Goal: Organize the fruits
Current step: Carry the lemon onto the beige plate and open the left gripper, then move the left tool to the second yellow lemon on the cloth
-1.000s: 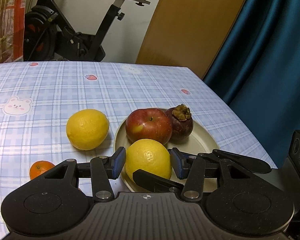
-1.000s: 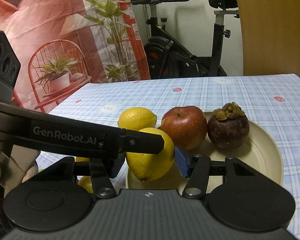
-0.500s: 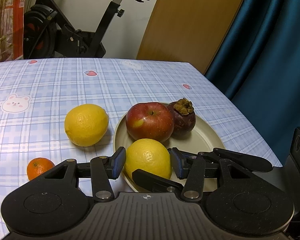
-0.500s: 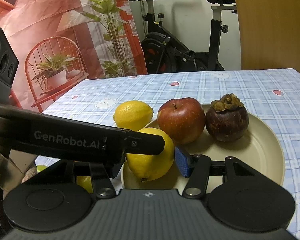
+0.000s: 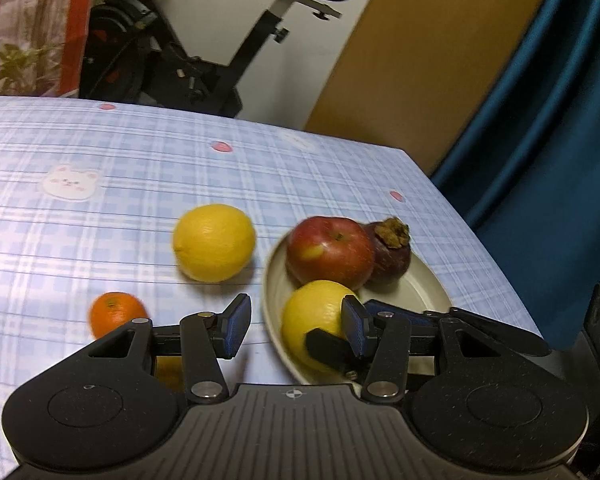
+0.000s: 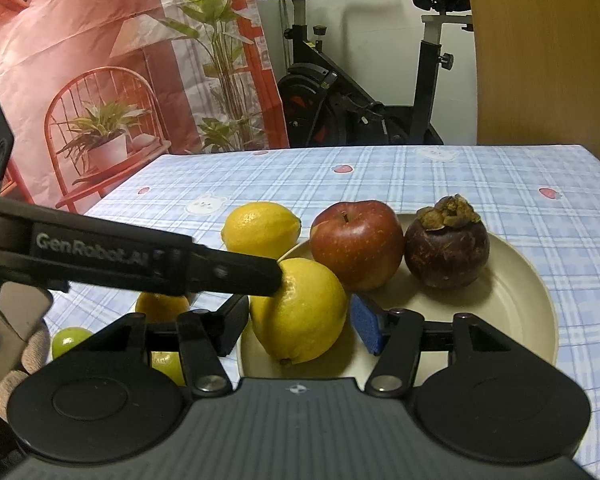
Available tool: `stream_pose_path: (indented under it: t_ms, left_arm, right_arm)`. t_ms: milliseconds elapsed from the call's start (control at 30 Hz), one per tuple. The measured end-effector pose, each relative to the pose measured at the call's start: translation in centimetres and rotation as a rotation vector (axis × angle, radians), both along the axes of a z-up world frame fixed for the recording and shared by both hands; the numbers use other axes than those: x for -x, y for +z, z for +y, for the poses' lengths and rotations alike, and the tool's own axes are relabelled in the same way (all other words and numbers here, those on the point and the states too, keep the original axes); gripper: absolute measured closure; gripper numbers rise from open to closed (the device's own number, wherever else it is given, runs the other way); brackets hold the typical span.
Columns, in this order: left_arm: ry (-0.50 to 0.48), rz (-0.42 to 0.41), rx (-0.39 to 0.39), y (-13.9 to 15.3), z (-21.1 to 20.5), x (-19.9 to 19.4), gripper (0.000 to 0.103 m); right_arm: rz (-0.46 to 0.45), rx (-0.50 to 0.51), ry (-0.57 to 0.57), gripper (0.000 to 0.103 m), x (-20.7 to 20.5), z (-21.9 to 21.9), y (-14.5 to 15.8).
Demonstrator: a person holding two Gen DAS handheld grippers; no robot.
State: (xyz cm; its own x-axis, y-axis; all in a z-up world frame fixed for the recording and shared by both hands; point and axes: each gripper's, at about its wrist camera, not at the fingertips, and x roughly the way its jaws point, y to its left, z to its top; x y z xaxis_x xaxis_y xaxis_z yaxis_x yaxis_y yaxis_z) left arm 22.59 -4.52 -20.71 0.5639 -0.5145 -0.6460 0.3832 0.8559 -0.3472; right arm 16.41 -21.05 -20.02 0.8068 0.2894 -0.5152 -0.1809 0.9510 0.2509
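A beige plate (image 6: 512, 300) holds a red apple (image 6: 356, 244), a dark mangosteen (image 6: 446, 248) and a lemon (image 6: 300, 312). My right gripper (image 6: 298, 328) straddles that lemon. Its jaws are opening, and small gaps show between the blue pads and the lemon, which rests on the plate. My left gripper (image 5: 296, 325) is open over the plate's left rim (image 5: 274, 320) and grips nothing. One of its fingers (image 6: 236, 270) reaches the lemon's upper left side. A second lemon (image 5: 214, 242) and a small orange (image 5: 116, 312) lie on the checked tablecloth to the left of the plate.
Small green and yellow fruits (image 6: 70, 340) lie near the table's front left, beside a gloved hand (image 6: 24, 352). The table's right edge (image 5: 480, 232) drops off toward a blue curtain (image 5: 540, 140). An exercise bike (image 6: 360, 112) stands behind the table.
The left gripper has shifted left and rolled, so the plate's lemon now sits off toward its right finger. The right gripper's pads have eased away from the lemon.
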Motion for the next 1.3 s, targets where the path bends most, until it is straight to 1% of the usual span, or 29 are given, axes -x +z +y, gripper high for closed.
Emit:
stream_pose_path:
  t_ms: [300, 467, 700, 900, 1033, 1167, 1300]
  left_arm:
    - [0.082, -0.011, -0.003, 1.4, 3.1, 1.0, 0.051]
    - [0.126, -0.046, -0.004, 3.0, 5.1, 1.0, 0.051]
    - [0.190, -0.112, -0.017, 6.0, 7.4, 0.4, 0.051]
    - [0.195, -0.177, -0.050, 8.4, 8.4, -0.9, 0.051]
    - [0.175, -0.182, -0.083, 8.3, 8.3, -2.4, 0.051]
    - [0.159, -0.159, -0.118, 7.2, 8.3, -3.8, 0.051]
    - [0.145, -0.124, -0.117, 6.0, 8.5, -5.0, 0.051]
  right_arm:
    - [-0.024, 0.025, -0.008, 0.043, 1.0, -0.1, 1.2]
    - [-0.038, 0.033, 0.020, 0.043, 1.2, 0.5, 2.1]
    - [-0.046, 0.041, 0.063, 0.043, -0.4, 1.0, 3.5]
    - [-0.048, 0.050, 0.126, 0.043, -2.7, 1.4, 4.8]
    - [-0.034, 0.105, 0.167, 0.043, -4.8, 2.2, 5.0]
    - [-0.015, 0.172, 0.191, 0.043, -6.9, 3.2, 4.2]
    - [0.028, 0.192, 0.208, 0.043, -9.1, 3.9, 3.3]
